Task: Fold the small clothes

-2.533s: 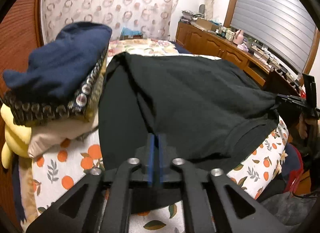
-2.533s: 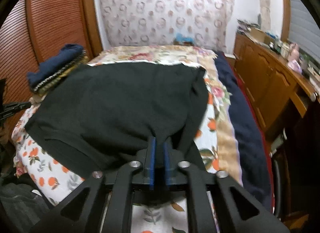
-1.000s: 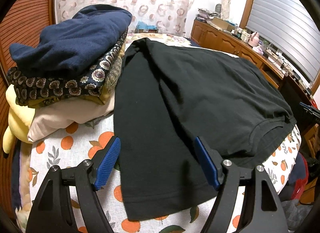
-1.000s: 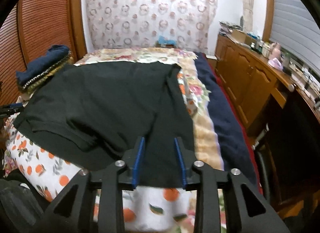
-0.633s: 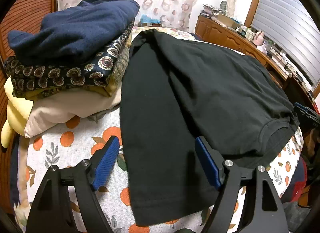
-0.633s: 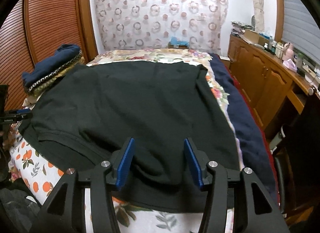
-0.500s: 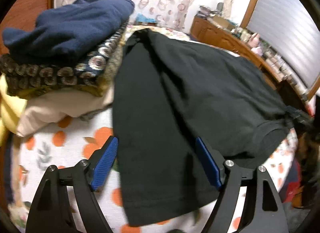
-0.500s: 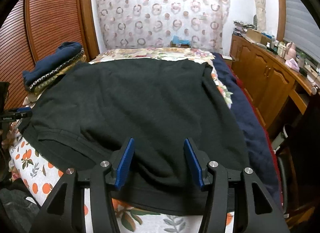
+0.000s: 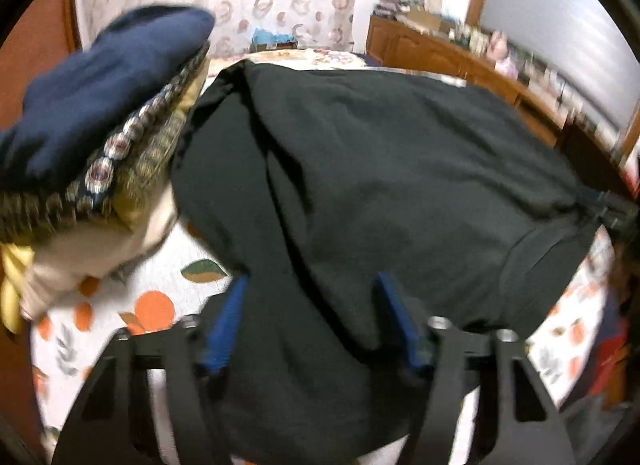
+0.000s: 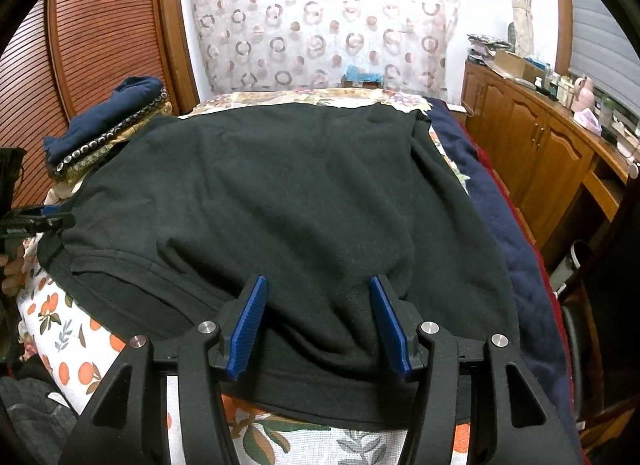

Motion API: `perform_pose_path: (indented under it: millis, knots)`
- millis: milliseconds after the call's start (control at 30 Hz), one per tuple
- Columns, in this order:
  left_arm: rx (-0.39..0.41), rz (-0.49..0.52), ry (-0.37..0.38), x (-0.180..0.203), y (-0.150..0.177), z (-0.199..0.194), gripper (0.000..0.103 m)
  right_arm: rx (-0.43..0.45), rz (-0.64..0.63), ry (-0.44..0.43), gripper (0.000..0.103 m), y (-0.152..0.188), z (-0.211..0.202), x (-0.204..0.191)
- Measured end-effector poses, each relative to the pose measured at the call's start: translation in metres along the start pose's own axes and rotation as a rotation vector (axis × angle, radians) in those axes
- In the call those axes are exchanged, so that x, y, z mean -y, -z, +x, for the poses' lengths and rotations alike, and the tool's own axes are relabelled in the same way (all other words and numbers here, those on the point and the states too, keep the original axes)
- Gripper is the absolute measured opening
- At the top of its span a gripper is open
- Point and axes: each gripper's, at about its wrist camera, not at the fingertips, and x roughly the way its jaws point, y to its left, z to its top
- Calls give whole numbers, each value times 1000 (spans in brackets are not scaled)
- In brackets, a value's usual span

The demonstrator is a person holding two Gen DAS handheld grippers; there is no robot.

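A black t-shirt (image 9: 380, 169) lies spread across the bed; it also shows in the right wrist view (image 10: 288, 193). My left gripper (image 9: 312, 309) is open, its blue pads either side of the shirt's left part near the front edge. My right gripper (image 10: 320, 313) is open, its blue pads straddling the shirt's right part just above the near hem. Each gripper also shows at the far edge of the other's view: the right (image 9: 608, 209), the left (image 10: 36, 221). Neither holds cloth.
A stack of folded clothes (image 9: 100, 137) topped by a navy garment sits left of the shirt, also in the right wrist view (image 10: 108, 121). The orange-print bedsheet (image 10: 72, 325) covers the bed. A navy blanket (image 10: 500, 225) and wooden cabinets (image 10: 540, 153) lie to the right.
Both grippers were shut on the shirt 2.5 s ago and have opened. The left gripper has since moved forward over the shirt's edge; the shirt's right sleeve now lies spread flat.
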Motion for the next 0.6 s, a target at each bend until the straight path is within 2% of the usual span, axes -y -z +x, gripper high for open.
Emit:
perform_pose_path:
  millis: [33,200,333,467,600]
  knots:
    - [0,1,7,1,-1,0,53,-4,-1,4,56,1,2,-2]
    - [-3,-23,62,-4,-3,0,14,-10,-18,26,61,1,8,-3]
    - [23,2,65,4,-5,-2,10,4,-30,44,65,2,8,-4]
    - [48,5,65,10,-10,-9,10,13,-21,51,75,6,8,7]
    - [74,21,63,17,-16,-17,10,11,-6,42,77,6,9,13]
